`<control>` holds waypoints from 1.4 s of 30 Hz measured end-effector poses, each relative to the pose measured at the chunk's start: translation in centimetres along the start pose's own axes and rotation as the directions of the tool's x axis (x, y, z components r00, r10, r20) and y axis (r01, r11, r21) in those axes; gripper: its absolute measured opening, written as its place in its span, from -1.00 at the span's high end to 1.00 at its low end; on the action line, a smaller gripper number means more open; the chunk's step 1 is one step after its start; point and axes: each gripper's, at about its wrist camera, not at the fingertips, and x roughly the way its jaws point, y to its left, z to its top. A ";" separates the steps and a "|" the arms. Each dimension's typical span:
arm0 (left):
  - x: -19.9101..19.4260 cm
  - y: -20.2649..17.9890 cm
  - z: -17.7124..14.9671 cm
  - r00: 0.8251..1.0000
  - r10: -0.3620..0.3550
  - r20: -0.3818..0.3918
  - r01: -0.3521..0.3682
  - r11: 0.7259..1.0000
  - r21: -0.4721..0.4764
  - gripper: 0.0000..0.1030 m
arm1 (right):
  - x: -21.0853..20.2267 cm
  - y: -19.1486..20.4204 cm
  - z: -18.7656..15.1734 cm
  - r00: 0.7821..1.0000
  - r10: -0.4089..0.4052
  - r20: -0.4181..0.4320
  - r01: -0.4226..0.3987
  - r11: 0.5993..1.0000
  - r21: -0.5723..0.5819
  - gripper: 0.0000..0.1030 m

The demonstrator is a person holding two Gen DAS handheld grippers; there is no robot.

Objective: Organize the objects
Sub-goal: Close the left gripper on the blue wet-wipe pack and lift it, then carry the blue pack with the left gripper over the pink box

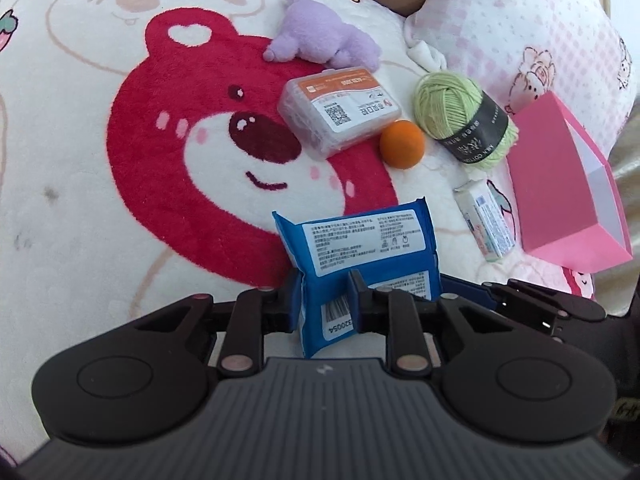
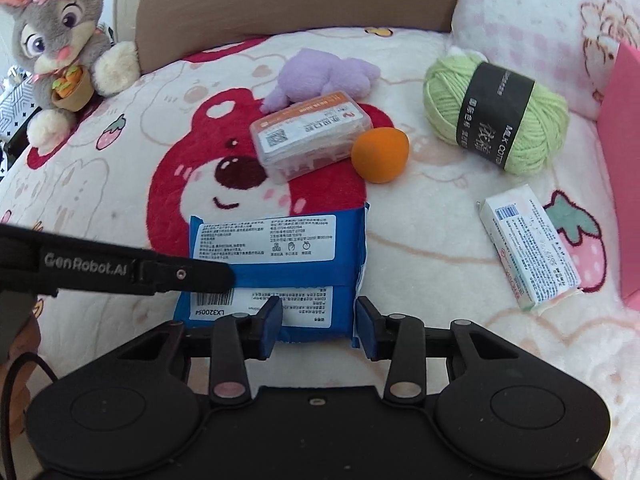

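A blue wipes pack (image 1: 360, 240) (image 2: 276, 252) is held up off the bear-print blanket (image 1: 120, 200) between both grippers. My left gripper (image 1: 326, 304) is shut on its barcode end, the pads squeezing the wrapper. In the right wrist view the left gripper's black finger (image 2: 200, 276) lies across the pack's left side. My right gripper (image 2: 316, 328) is shut on the pack's other end, with the sealed edge against its right pad. A pink open box (image 1: 560, 184) (image 2: 624, 160) stands to the right.
Beyond the pack lie a clear plastic box (image 1: 340, 112) (image 2: 308, 140), an orange ball (image 1: 402, 144) (image 2: 380, 154), green yarn (image 1: 448, 108) (image 2: 496, 116), a purple plush (image 1: 324, 36) (image 2: 320, 76) and a small white carton (image 1: 484, 220) (image 2: 528, 248). A grey rabbit plush (image 2: 56, 40) sits far left.
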 end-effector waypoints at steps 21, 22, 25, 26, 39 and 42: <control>-3.3 -5.6 -0.1 0.997 -0.044 -0.067 0.050 0.995 0.087 0.57 | -5.6 -1.9 -0.3 1.000 0.005 -0.015 -0.004 0.998 0.067 0.12; -3.6 -6.0 0.0 0.996 -0.051 -0.068 0.058 0.994 0.096 0.57 | -6.2 -2.1 -0.3 1.000 0.009 -0.011 -0.008 0.997 0.072 0.12; -4.9 -7.8 0.3 0.996 -0.054 -0.068 0.064 0.987 0.149 0.57 | -8.0 -2.6 -0.3 1.000 0.018 0.008 -0.019 0.997 0.077 0.12; -5.3 -8.4 0.4 0.996 -0.052 -0.070 0.063 0.984 0.166 0.57 | -8.6 -2.7 -0.2 1.000 0.020 0.013 -0.021 0.997 0.076 0.11; -8.9 -13.4 0.2 0.996 -0.032 -0.084 0.051 0.969 0.242 0.56 | -14.2 -3.5 0.6 0.999 0.029 0.015 -0.030 0.997 0.064 0.07; -9.4 -14.7 0.1 0.996 -0.025 -0.080 0.045 0.965 0.259 0.55 | -15.3 -4.0 0.4 0.999 0.033 0.013 -0.034 0.996 0.082 0.07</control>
